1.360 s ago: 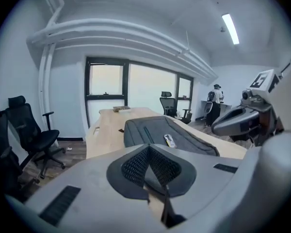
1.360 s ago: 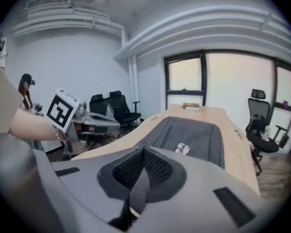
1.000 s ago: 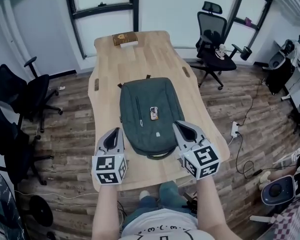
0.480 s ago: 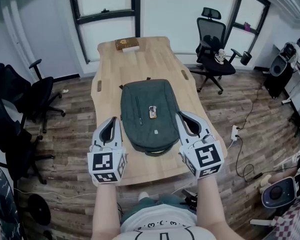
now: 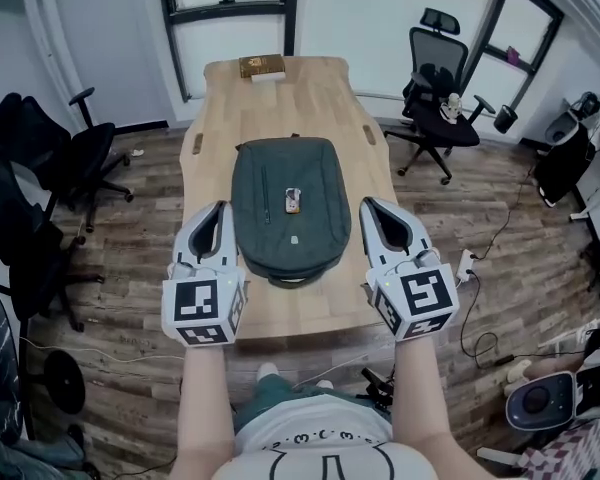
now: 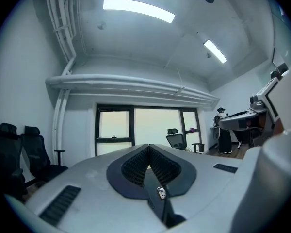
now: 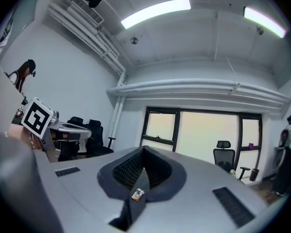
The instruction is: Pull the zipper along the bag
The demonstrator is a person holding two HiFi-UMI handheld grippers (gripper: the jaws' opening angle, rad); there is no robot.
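Closest to the bag's near end are the two tongs, one on each side of it: left tongs [image 5: 218,209] [image 6: 148,147] clenched tight, pads together with nothing in them, and right tongs [image 5: 369,205] [image 7: 143,150] same deal, both pointing level toward the windows. The dark green bag [image 5: 290,218] lies flat in the middle of the wooden tabletop [image 5: 315,108], zipper [image 5: 265,194] running lengthwise down its front. Past the bag, a brown box [image 5: 262,66] sits at the far edge, and an office chair [image 5: 435,78] stands off to the bag's right.
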